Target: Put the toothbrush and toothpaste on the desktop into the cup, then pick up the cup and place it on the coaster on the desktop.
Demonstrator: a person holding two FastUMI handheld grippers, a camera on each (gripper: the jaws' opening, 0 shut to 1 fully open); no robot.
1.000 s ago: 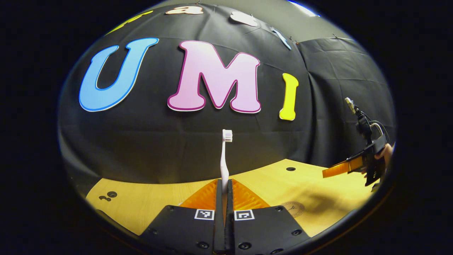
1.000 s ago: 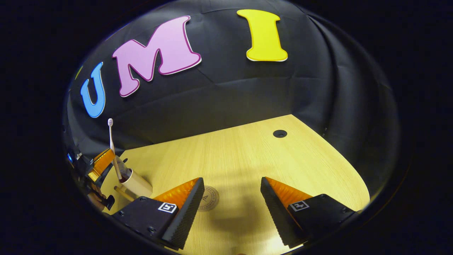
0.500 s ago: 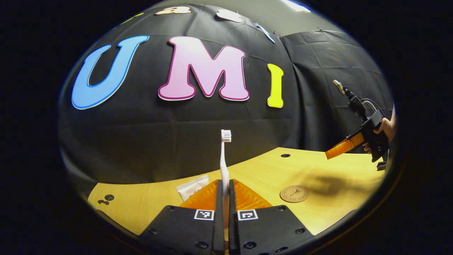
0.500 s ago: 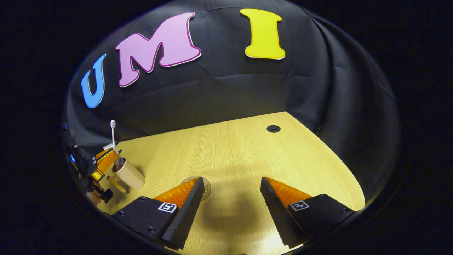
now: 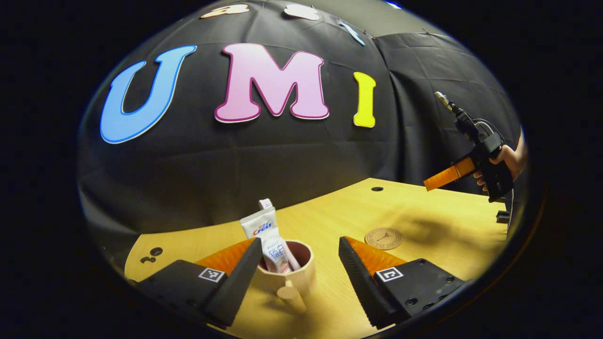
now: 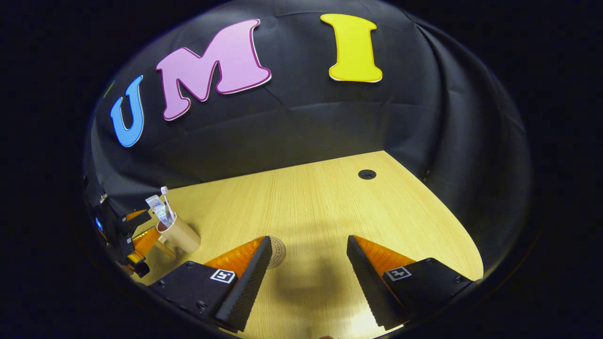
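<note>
Toothbrush and toothpaste in the cup

We see the toothbrush [image 5: 266, 204] and toothpaste [image 5: 266, 233] standing in the cup [image 5: 287, 275] on the table [image 5: 339, 212], left gripper [image 5: 299, 254] fingers open around it; right gripper [image 6: 306, 252] fingers open, coaster [image 5: 383, 238] beside the cup.

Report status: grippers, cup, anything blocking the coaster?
Left gripper open, straddling cup. Right gripper open, empty. Toothbrush and toothpaste in cup. Coaster unobstructed.

Bare desk [image 6: 330, 202] lies open around the coaster [image 5: 383, 238]; the cup [image 5: 287, 275] stands well apart.
</note>
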